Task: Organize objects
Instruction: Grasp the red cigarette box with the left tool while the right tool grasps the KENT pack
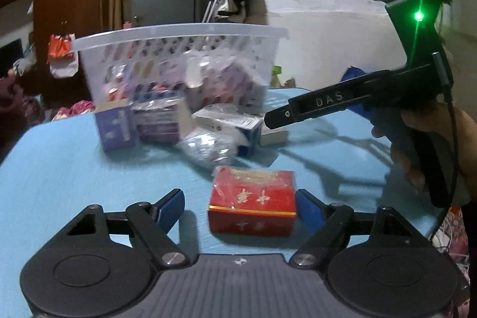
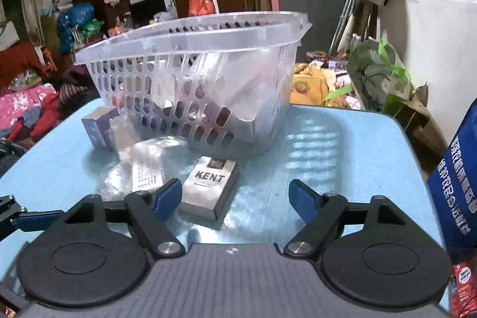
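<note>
The blue table (image 2: pixel 342 157) lies bare along its right edge and near the front left corner. Toward the far edge a slotted basket (image 2: pixel 190 73) blocks the middle, with boxes and plastic-wrapped packs (image 1: pixel 208 139) crowded against its front. A red box (image 1: pixel 252 203) sits alone nearer the front edge.

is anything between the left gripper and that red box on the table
Nothing visible. The red box sits on the blue table between the open fingers of the left gripper, nearer the right-hand pad, with no other item in front of it.
</note>
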`<move>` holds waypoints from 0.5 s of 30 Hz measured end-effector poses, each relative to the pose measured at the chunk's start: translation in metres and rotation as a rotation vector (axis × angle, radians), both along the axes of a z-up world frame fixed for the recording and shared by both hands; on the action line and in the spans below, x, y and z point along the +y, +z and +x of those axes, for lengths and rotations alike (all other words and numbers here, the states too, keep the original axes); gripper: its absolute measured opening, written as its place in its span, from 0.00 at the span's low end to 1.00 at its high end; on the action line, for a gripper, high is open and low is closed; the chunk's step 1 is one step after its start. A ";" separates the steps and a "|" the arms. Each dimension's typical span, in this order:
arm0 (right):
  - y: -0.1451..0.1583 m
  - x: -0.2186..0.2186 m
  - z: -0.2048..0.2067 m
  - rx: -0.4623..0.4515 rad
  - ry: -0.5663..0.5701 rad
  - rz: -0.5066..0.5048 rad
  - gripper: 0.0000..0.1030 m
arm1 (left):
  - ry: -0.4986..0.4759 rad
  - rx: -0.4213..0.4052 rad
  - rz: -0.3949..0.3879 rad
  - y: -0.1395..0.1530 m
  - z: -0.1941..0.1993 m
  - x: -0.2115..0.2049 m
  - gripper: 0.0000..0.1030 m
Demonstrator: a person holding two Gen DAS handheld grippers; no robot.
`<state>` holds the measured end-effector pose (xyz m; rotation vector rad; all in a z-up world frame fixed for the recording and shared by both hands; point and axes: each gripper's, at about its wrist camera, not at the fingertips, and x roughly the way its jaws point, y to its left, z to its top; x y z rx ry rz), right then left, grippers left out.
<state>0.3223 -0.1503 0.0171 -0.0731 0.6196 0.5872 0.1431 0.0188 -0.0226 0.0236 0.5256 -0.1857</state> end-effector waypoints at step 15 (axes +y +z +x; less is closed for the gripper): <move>-0.007 0.020 -0.001 0.034 0.072 -0.075 0.72 | 0.001 -0.020 0.014 -0.006 -0.004 0.002 0.82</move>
